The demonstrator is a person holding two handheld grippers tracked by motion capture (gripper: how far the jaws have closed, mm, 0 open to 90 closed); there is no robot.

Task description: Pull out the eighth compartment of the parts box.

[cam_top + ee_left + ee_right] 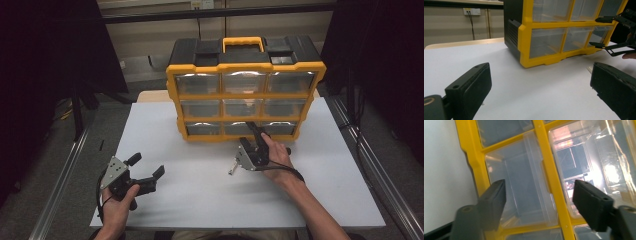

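Observation:
A yellow and black organizer with three rows of clear drawers stands at the back middle of the white table. My right gripper is open, and its jaws reach toward the bottom row near the middle drawer. In the right gripper view the open gripper frames a clear drawer and a yellow divider, with nothing between the jaws. My left gripper is held open at the front left, well away from the organizer. In the left gripper view the open gripper faces the organizer and the right gripper.
Metal rails run along both sides of the table, with dark curtains beyond. A wooden table edge and a wall socket lie behind. Bare white tabletop spreads between the two hands.

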